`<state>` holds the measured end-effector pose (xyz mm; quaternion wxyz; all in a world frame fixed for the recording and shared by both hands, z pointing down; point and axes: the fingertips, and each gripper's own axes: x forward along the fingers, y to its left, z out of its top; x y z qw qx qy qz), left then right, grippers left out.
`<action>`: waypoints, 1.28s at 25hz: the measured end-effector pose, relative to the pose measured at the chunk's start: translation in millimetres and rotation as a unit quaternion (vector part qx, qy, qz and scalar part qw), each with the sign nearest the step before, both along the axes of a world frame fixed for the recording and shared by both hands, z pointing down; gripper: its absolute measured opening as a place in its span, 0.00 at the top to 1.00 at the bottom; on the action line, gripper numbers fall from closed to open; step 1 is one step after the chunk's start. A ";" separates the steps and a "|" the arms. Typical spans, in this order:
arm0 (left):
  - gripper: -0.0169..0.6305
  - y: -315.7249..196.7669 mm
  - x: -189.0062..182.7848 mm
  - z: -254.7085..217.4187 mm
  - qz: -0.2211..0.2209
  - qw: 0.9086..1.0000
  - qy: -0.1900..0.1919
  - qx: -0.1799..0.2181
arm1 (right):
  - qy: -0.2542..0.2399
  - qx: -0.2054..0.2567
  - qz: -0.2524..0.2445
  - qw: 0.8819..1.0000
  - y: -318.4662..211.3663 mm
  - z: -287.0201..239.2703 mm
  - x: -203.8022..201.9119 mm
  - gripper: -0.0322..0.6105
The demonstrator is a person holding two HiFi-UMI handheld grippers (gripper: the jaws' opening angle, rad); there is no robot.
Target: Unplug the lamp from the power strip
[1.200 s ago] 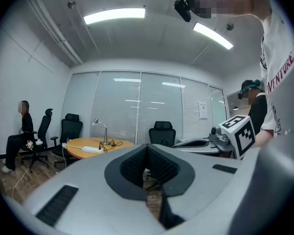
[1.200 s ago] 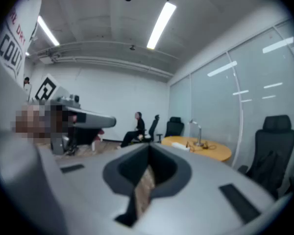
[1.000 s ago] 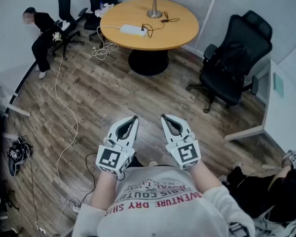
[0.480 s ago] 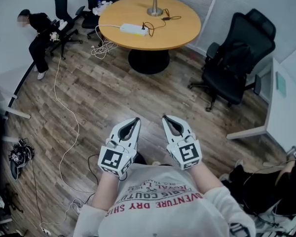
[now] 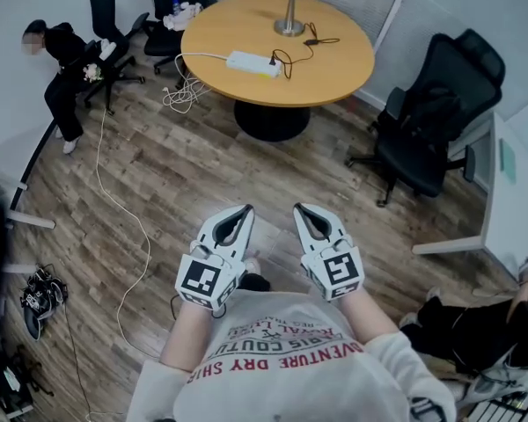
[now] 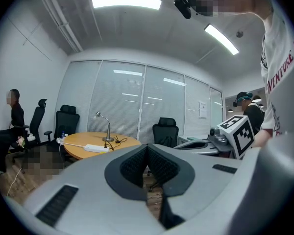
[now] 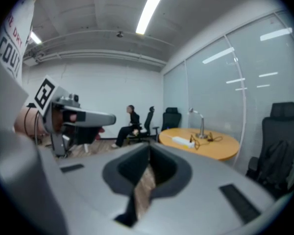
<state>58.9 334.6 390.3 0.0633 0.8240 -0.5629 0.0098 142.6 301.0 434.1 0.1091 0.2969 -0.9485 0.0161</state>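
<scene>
A silver desk lamp (image 5: 289, 16) stands at the far side of a round wooden table (image 5: 334, 69). Its black cord (image 5: 286, 60) runs to a white power strip (image 5: 253, 63) lying on the tabletop. Both grippers are held close to the person's chest, far from the table. My left gripper (image 5: 244, 211) is shut and holds nothing. My right gripper (image 5: 301, 209) is shut too, with nothing between its fingers. The left gripper view shows the lamp (image 6: 107, 130) and strip (image 6: 95, 148) far ahead; the right gripper view shows the same lamp (image 7: 201, 124) and strip (image 7: 182, 141).
A black office chair (image 5: 431, 117) stands right of the table, before a white desk (image 5: 510, 200). More chairs (image 5: 114, 16) and a seated person (image 5: 57, 55) are at the back left. A white cable (image 5: 114, 209) trails over the wooden floor. Black gear (image 5: 37, 293) lies at the left.
In the head view the table has shifted to the right and come a little nearer. Both grippers stay shut in front of the chest.
</scene>
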 end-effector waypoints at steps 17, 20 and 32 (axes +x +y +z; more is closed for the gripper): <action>0.93 -66.1 -119.8 17.7 0.001 0.999 0.028 -0.020 | 0.025 -0.010 0.029 0.999 -78.6 4.9 -102.5 0.90; 0.93 -87.3 -132.6 23.2 -0.007 0.999 0.025 -0.023 | 0.023 -0.008 0.024 0.999 -103.1 10.0 -114.0 0.90; 0.93 -284.2 -158.8 23.1 -0.028 0.999 0.002 -0.033 | 0.004 -0.018 0.013 1.000 -310.5 11.3 -139.2 0.90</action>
